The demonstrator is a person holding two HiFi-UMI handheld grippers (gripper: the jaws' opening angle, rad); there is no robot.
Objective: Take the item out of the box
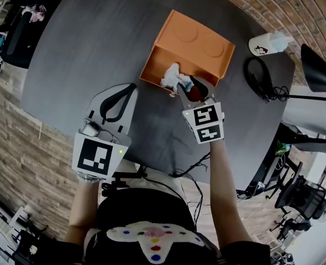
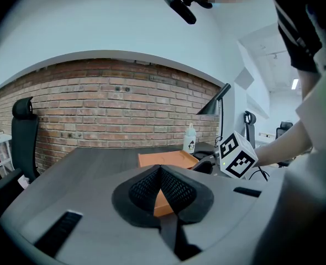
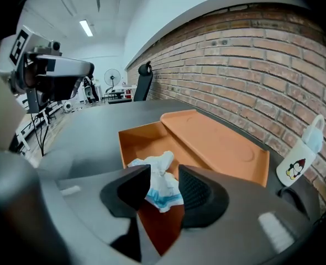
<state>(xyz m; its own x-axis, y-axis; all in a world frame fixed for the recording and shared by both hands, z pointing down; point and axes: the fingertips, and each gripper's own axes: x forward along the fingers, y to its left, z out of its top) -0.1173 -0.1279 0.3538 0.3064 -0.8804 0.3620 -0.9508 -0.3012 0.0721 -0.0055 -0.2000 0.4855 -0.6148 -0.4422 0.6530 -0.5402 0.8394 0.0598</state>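
An open orange box (image 1: 152,65) stands on the dark round table (image 1: 85,43), its lid (image 1: 199,37) laid back. Inside at the near end lies a crumpled white item with blue print (image 1: 172,76). My right gripper (image 1: 184,87) reaches into the box. In the right gripper view the jaws (image 3: 163,174) stand wide on either side of the white item (image 3: 158,186), which rests in the box (image 3: 138,142); I see no squeeze on it. My left gripper (image 1: 127,93) hovers to the left of the box, shut and empty (image 2: 161,170).
A white bottle with a penguin label (image 1: 268,43) and a coiled black cable (image 1: 259,76) lie right of the box. A black desk lamp (image 1: 317,70) stands at the table's right edge. An office chair (image 1: 16,35) is at the far left. A brick wall (image 3: 251,65) runs behind.
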